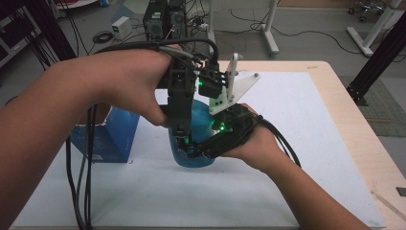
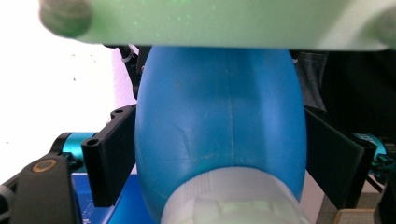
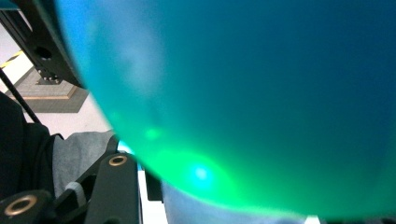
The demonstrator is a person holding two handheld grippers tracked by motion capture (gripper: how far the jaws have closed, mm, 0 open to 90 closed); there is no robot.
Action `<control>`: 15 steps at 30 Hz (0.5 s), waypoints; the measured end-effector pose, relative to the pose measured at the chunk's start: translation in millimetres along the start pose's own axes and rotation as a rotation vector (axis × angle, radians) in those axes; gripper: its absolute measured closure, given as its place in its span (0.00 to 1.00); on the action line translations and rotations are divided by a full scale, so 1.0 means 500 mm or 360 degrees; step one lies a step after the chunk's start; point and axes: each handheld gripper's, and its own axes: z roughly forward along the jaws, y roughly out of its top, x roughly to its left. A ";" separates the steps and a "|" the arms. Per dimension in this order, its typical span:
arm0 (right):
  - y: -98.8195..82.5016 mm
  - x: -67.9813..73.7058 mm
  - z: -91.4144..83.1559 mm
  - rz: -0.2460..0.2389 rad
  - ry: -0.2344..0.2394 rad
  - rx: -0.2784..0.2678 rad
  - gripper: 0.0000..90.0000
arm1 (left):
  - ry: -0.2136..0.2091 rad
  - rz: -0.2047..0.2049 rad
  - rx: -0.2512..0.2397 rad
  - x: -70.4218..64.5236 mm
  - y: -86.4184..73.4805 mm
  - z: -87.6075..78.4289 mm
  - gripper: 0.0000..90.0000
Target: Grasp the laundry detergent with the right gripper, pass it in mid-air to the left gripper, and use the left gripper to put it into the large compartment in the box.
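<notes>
The rounded blue plastic bottle point(image 1: 198, 143) with a white ribbed cap point(image 2: 233, 200) stands mid-table on the white sheet point(image 1: 297, 124) (a blue box point(image 1: 112, 136) sits left). The right gripper point(image 1: 210, 146) clamps its body; the left gripper point(image 1: 184, 139) has its jaws against the bottle's sides from above.

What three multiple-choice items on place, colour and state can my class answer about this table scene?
1. The blue box lies where, in the high view?
A right of the bottle
B left of the bottle
C on the bottle

2. The bottle's cap is
A red
B black
C white

3. The right claw is
A shut on the bottle
B open above the box
C lying on the table

Key: B, the blue box lies left of the blue bottle; C, the cap is white; A, the right claw clamps the bottle's body.
</notes>
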 end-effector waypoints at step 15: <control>-0.002 -0.002 -0.001 0.0014 -0.0006 -0.0004 0.51 | 0.0000 -0.0002 0.0015 0.003 0.006 0.003 0.28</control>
